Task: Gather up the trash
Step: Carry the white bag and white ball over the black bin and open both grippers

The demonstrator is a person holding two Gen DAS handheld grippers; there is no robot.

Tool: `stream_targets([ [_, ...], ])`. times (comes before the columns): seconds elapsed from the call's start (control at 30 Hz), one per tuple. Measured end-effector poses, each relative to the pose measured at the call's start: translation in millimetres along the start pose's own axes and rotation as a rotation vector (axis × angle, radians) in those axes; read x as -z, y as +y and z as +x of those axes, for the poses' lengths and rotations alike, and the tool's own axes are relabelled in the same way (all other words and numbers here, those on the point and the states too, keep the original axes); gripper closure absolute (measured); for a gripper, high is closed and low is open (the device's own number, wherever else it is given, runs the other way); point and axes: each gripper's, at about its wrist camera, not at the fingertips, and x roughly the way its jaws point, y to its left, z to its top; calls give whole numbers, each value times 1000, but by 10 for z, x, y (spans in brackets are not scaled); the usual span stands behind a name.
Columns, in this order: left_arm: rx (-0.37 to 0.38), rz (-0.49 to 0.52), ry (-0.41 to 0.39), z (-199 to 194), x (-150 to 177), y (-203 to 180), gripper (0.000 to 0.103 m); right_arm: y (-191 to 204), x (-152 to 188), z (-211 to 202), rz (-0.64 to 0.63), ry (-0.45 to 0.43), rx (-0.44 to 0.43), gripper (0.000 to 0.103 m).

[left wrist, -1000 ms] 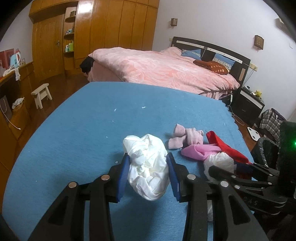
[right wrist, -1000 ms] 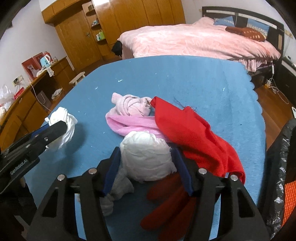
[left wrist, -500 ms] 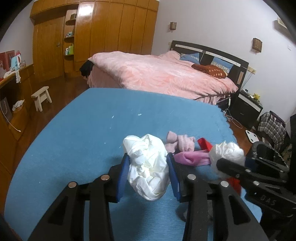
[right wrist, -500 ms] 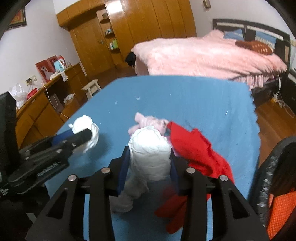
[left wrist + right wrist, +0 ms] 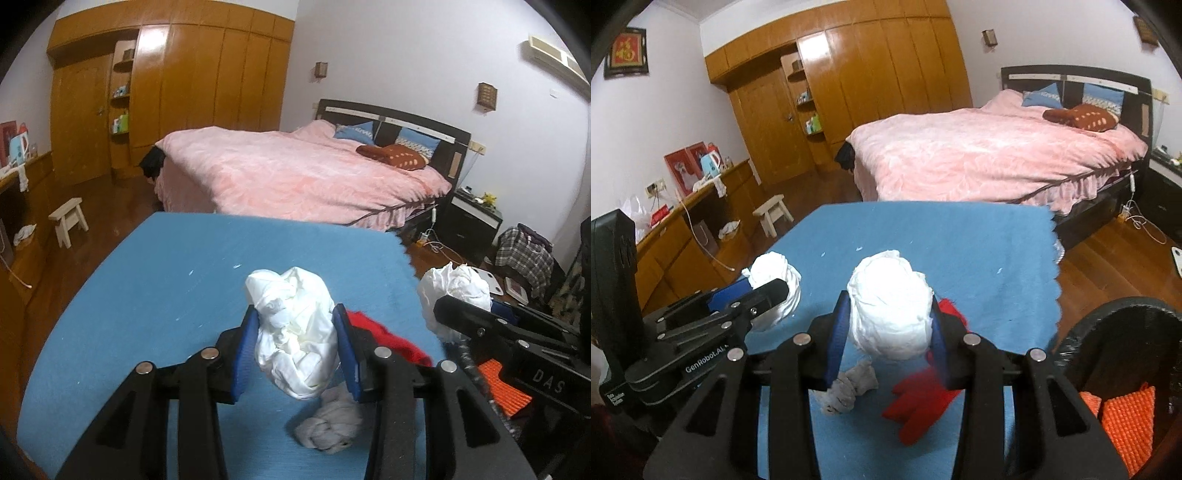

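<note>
My left gripper (image 5: 295, 343) is shut on a crumpled white paper wad (image 5: 295, 325) and holds it above the blue table (image 5: 166, 295). My right gripper (image 5: 888, 328) is shut on a rounder white paper wad (image 5: 890, 310), also lifted off the table. Each gripper shows in the other's view: the right one with its wad (image 5: 454, 291) at the right edge, the left one with its wad (image 5: 775, 280) at the left. A black trash bag (image 5: 1123, 332) with orange material inside (image 5: 1123, 417) stands open at the table's right side.
A grey cloth knot (image 5: 849, 387) and a red cloth (image 5: 923, 398) lie on the table below the grippers. Beyond the table are a pink bed (image 5: 990, 155), a wooden wardrobe (image 5: 868, 85), a small stool (image 5: 772, 214) and a long wooden counter (image 5: 676, 229).
Both grippers have risen from the table with their wads. The right gripper has lifted its wad off the pile of pink and red cloths.
</note>
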Motion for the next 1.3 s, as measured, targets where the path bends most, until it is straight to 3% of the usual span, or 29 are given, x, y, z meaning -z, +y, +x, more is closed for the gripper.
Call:
stream_targets([
  [0.6, 76, 81, -57, -373, -196, -741, 62, -425, -64, -1030, 41, -121, 123, 65],
  [1.3, 199, 163, -92, -621, -185, -1672, 62, -1060, 208, -2132, 110, -206, 317, 65],
])
